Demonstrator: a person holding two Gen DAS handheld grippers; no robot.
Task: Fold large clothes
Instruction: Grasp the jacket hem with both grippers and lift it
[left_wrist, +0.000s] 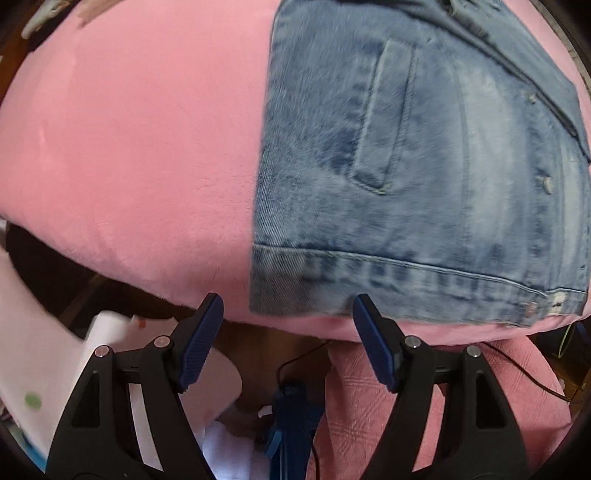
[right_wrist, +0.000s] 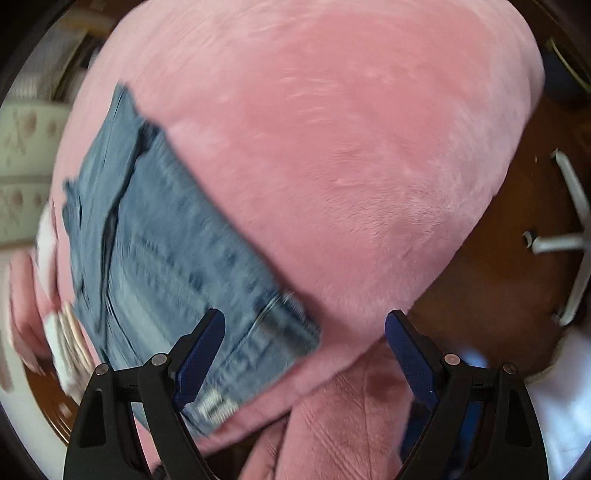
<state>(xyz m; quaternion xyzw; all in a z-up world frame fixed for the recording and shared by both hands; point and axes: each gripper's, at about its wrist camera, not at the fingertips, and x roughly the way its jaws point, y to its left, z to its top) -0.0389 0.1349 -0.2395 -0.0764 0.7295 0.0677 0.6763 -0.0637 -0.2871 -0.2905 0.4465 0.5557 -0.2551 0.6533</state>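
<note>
A blue denim jacket (left_wrist: 424, 177) lies folded flat on a soft pink blanket (left_wrist: 140, 147). Its hem points toward the near edge of the blanket. The left gripper (left_wrist: 288, 314) hangs over that near edge with its jaws wide apart and nothing between them. The right gripper (right_wrist: 304, 328) is wide apart too, above the jacket's corner, holding nothing. A brown wooden floor (right_wrist: 498, 295) shows below.

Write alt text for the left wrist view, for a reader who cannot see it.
A blue denim jacket lies flat on a pink plush cover, its hem toward the camera. The left tool hangs open above the cover's near edge, with nothing between its blue pads.
</note>
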